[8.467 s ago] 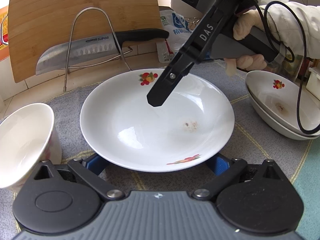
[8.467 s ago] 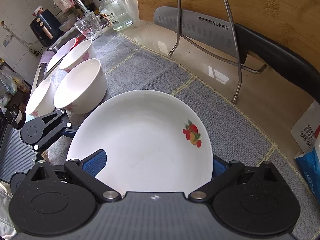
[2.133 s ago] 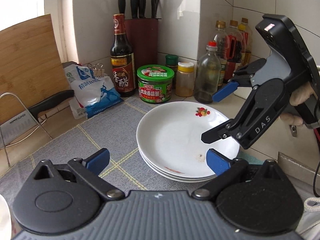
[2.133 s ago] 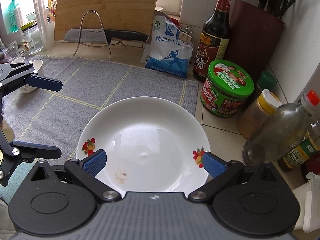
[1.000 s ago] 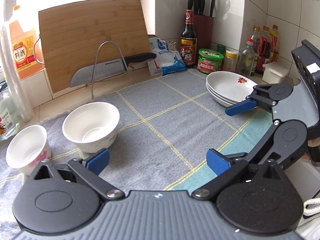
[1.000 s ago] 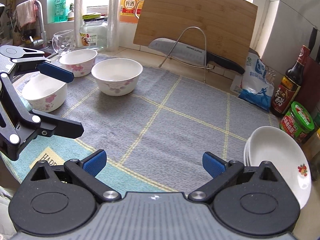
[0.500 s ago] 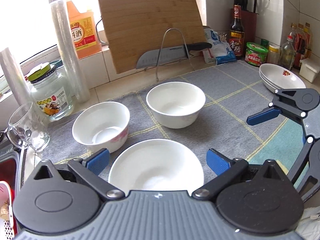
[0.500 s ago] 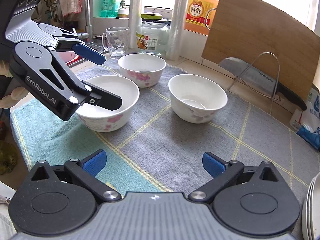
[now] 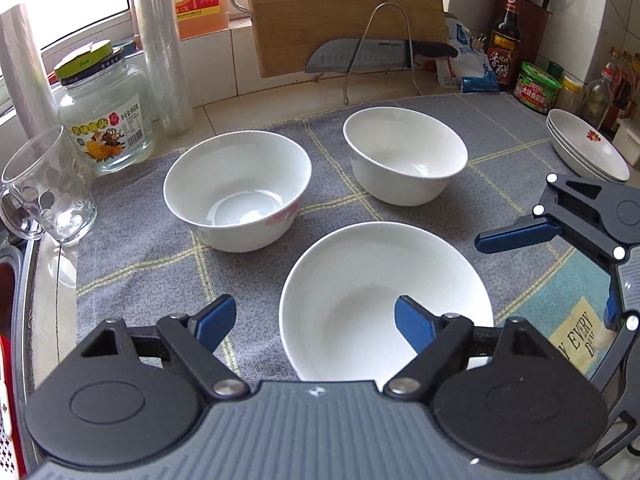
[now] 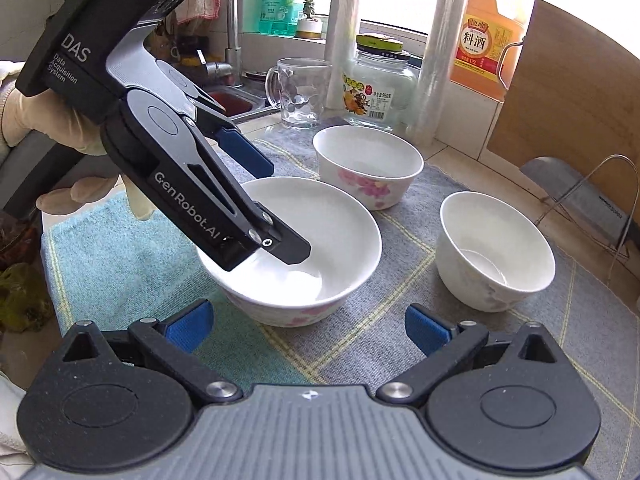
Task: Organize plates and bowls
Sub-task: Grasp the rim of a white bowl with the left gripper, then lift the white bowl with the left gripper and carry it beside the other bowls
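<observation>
Grey checked cloth (image 9: 160, 240) covers the kitchen worktop, and 3 white bowls sit on it, apart from one another, while the plates (image 9: 588, 152) are already stacked at its far right end. The left hand-held gripper (image 9: 316, 320) straddles the rim of the nearest bowl (image 9: 384, 292), one finger inside and one outside; its jaws have just been closing, yet the pads do not press on the rim, so nothing is grasped. The right hand-held gripper (image 10: 308, 324) hovers just beside that bowl, released and empty. Glazed rim is slick, so a pinch on one side could slip or tip the bowl as it lifts. Swinging it toward the middle bowl (image 9: 236, 188) or the far bowl (image 9: 404, 156) risks a knock and a chip, and the glass mug (image 9: 44, 184) and jar (image 9: 104, 120) stand near that side.
</observation>
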A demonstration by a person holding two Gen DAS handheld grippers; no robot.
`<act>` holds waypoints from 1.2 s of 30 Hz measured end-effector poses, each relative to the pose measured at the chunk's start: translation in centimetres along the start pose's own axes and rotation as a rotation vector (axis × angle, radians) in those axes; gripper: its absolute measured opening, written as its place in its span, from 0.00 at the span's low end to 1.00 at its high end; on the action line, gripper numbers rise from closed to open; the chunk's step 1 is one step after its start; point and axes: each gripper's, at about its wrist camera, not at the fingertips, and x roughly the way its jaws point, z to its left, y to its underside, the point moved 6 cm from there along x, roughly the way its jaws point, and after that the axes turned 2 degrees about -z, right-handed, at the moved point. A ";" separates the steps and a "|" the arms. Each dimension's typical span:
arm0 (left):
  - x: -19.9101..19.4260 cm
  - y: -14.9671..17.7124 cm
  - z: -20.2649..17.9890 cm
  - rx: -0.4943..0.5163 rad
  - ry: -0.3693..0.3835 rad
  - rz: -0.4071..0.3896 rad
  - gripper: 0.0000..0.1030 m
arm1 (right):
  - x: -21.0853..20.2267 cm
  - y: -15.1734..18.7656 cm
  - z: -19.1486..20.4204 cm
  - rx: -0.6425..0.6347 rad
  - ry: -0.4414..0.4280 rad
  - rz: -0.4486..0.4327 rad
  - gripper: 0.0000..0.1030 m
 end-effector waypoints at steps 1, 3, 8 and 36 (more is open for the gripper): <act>0.1 0.0 0.2 -0.010 0.010 0.006 0.78 | 0.2 -0.1 0.1 -0.002 -0.003 0.000 1.00; 0.1 0.0 0.2 -0.024 0.035 0.012 0.75 | 0.4 -0.3 0.2 -0.004 -0.007 -0.003 0.98; 0.3 0.0 0.0 -0.026 0.073 0.030 0.62 | 0.7 -0.5 0.4 -0.016 -0.014 0.002 0.85; -0.5 -1.1 -3.4 0.031 0.139 0.023 0.51 | -2.6 0.2 -0.5 -0.001 0.003 -0.003 0.79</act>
